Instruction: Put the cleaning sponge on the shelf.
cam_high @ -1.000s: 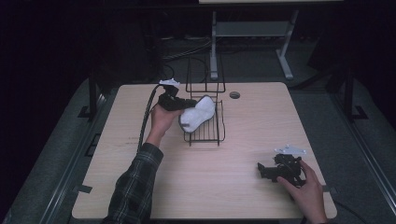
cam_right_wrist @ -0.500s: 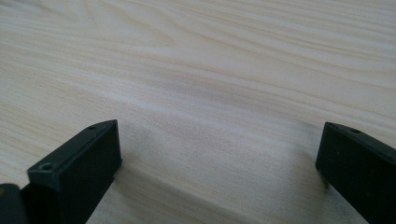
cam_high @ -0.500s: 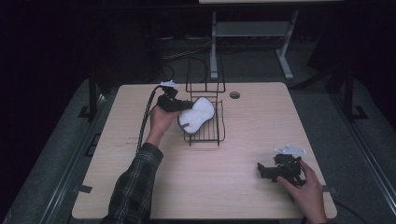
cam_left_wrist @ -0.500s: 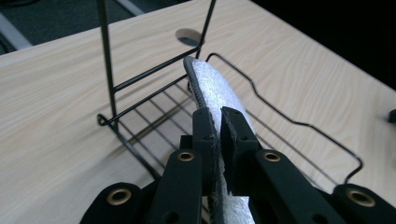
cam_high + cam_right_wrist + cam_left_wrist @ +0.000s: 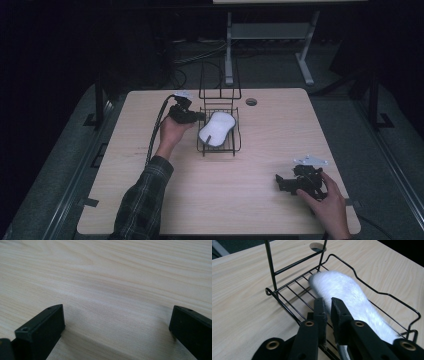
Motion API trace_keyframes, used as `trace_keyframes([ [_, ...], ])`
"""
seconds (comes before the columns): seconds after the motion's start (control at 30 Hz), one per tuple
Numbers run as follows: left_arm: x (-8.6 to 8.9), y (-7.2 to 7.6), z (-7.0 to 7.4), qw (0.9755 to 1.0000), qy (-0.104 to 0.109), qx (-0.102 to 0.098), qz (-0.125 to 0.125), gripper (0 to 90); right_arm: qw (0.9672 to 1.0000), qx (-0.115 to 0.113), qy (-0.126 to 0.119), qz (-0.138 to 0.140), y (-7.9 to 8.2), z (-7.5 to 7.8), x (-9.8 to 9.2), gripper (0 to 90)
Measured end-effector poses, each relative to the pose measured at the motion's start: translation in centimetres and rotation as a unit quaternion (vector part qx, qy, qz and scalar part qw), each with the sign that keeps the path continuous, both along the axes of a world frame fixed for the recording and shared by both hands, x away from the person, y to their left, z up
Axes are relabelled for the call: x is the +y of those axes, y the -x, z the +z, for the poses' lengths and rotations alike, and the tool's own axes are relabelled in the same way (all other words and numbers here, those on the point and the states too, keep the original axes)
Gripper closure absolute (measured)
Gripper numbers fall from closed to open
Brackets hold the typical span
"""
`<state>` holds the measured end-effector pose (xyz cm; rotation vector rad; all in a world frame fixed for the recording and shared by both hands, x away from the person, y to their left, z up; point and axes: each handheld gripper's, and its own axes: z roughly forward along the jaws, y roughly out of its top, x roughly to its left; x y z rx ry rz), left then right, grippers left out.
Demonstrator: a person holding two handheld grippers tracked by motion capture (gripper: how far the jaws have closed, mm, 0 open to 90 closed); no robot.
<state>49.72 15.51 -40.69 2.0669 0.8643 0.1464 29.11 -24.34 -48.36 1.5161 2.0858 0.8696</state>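
A white fluffy pad [image 5: 217, 129] [image 5: 347, 290] lies lengthwise in a black wire rack [image 5: 235, 148] [image 5: 377, 292] on the far middle of the wooden table [image 5: 225, 200]. My left gripper [image 5: 200, 117] [image 5: 328, 301] reaches into the rack from its left side. Its jaws stand almost together at the pad's near edge, and a thin strip of that edge shows between them. At the near right of the table my right gripper [image 5: 280, 182] [image 5: 117, 315] rests low over bare wood, open, with nothing between its jaws.
The rack has a tall upright wire back [image 5: 220, 80] on its far side. A round cable hole [image 5: 251, 102] [image 5: 317, 246] sits in the tabletop just beyond the rack. A desk frame [image 5: 265, 35] stands on the dark floor behind the table.
The white pad was held tilted over the rack's left side; now it lies flat inside the rack. The left hand shifted slightly. The right hand has not moved.
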Motion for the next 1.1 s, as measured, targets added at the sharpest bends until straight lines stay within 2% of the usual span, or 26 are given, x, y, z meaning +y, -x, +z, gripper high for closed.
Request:
trace_keyframes([
  [0.1,0.3,0.5,0.1,0.9999,0.0,0.0,-0.011,89.5,1.0,0.0,0.0,0.0,0.0,0.0,0.0,0.0],
  [0.2,0.5,1.0,0.0,0.9999,-0.004,0.003,-0.016,89.7,1.0,0.0,0.0,0.0,0.0,0.0,0.0,0.0],
  [0.4,0.4,2.2,-0.1,0.9995,-0.013,-0.005,-0.027,89.7,1.0,0.0,0.0,0.0,0.0,0.0,0.0,0.0],
  [0.47,0.1,2.6,-0.3,0.9994,-0.015,0.001,-0.032,89.7,1.0,0.0,0.0,0.0,0.0,0.0,0.0,0.0],
  [0.5,0.0,2.8,-0.3,0.9991,-0.023,0.001,-0.035,89.7,1.0,0.0,0.0,0.0,0.0,0.0,0.0,0.0],
  [0.6,-0.3,3.2,-0.9,0.9989,-0.025,-0.002,-0.039,89.7,1.0,0.0,0.0,0.0,0.0,0.0,0.0,0.0],
  [0.8,-1.0,3.5,-1.6,0.9976,-0.041,0.012,-0.054,89.7,1.0,0.0,0.0,0.0,0.0,0.0,0.0,0.0],
  [1.1,-2.1,4.3,-1.8,0.9969,-0.032,0.011,-0.071,89.7,1.0,0.0,0.0,0.0,0.0,0.0,0.0,0.0],
])
